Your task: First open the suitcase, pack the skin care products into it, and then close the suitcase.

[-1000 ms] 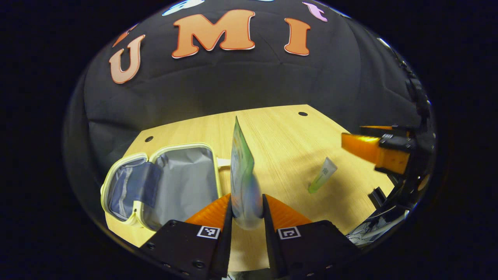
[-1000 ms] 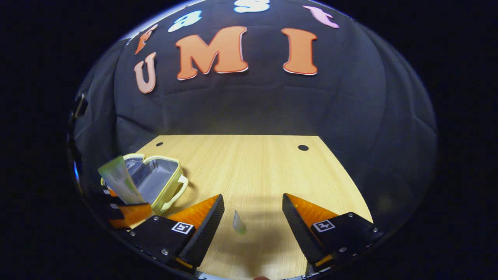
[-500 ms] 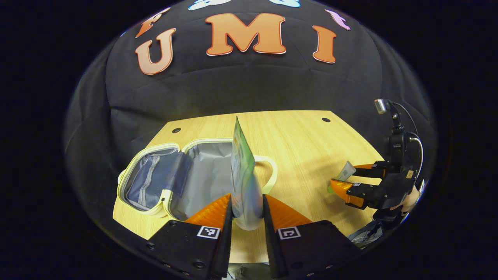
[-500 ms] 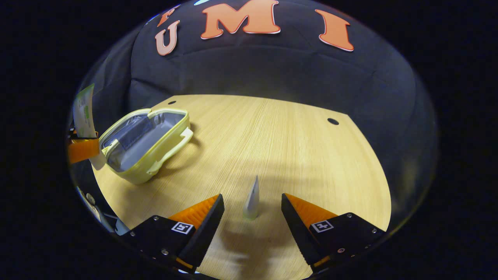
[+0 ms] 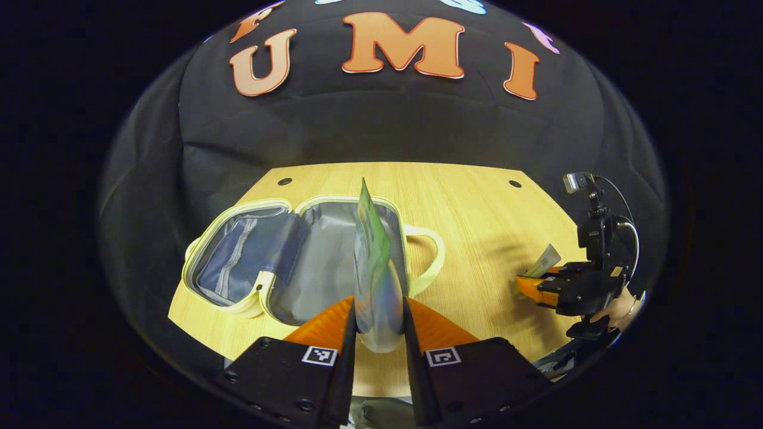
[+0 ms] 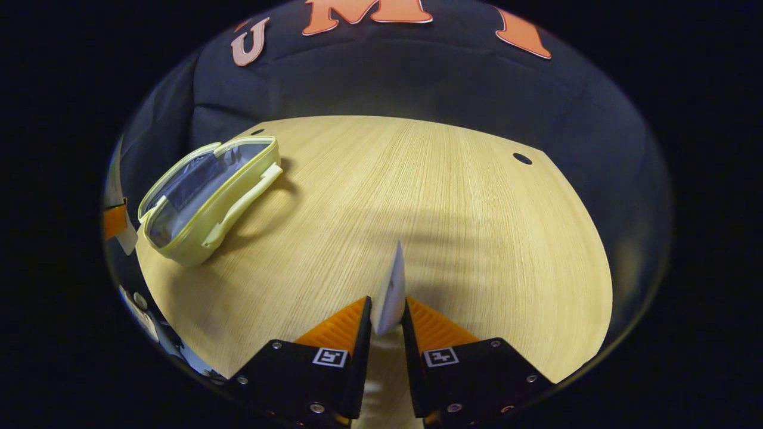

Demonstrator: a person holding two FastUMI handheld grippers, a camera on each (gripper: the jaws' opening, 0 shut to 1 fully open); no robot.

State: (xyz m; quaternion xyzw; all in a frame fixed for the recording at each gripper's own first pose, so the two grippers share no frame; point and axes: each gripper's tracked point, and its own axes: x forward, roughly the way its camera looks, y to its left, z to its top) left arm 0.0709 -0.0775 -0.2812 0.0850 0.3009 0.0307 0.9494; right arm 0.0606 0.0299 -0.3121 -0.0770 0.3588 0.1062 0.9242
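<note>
Left gripper [image 5: 379, 325] has its jaws clamped on a flat green-and-white skin care pouch [image 5: 374, 280], held edge-on and upright, so its printed face is hard to make out and its lower end sinks out of sight between the fingers. Right behind the pouch lies the suitcase [image 5: 310, 253], a small pale yellow case, lid thrown open on the wooden surface [image 5: 477, 214], grey lining showing in the near half and a blue-grey pocket in the far half; the pouch cuts across the case's right side and partly hides it, with the handle [image 5: 430, 262] sticking out just to the right. Off at the right edge of the left gripper view, the other gripper [image 5: 551, 286] sits low over the surface with a small tube [image 5: 545, 261] poking up from it, a hand [image 5: 620, 307] only partly visible behind. In the right gripper view, the right gripper [image 6: 386, 325] is closed tight on that small tube [image 6: 393, 292], both fingers pressing its sides, the tube seen edge-on, its base buried between them. The suitcase [image 6: 205, 190] lies well apart at the far left, open. The left gripper [image 6: 116, 220] is cropped at the left rim, barely readable.
</note>
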